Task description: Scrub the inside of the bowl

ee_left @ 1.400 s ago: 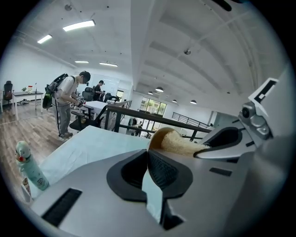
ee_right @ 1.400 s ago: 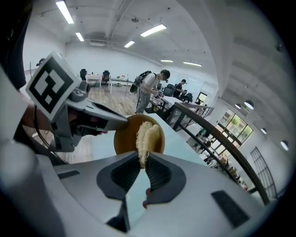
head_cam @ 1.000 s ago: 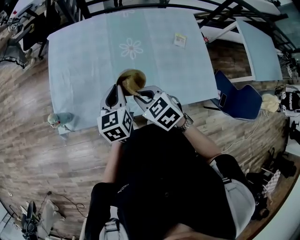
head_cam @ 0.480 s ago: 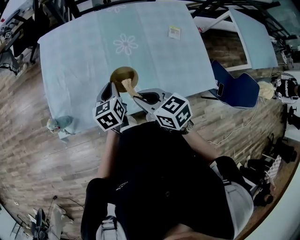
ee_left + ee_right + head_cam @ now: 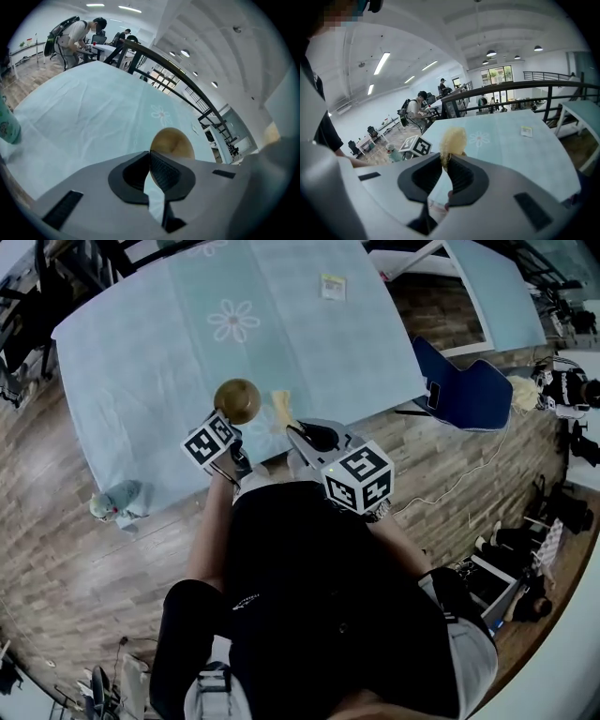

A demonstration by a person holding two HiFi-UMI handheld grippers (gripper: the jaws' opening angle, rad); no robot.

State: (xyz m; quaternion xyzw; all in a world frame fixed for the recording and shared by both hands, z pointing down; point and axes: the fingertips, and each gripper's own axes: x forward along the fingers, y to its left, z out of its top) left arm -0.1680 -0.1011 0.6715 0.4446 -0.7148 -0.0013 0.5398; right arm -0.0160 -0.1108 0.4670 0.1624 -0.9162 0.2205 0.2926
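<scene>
My bowl (image 5: pixel 236 400) is over the near part of the table (image 5: pixel 309 352), at my left gripper (image 5: pixel 228 424); the scrubber (image 5: pixel 279 409) in my right gripper (image 5: pixel 298 427) is just right of it. A card (image 5: pixel 332 286) lies far behind, a bottle (image 5: pixel 112 501) stands on the near left corner

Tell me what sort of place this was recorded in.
Probably a large open-plan office or lab hall, not a kitchen. A person bends over a desk in the background, strip lights hang overhead, and a dark railing runs behind the cloth-covered table.
</scene>
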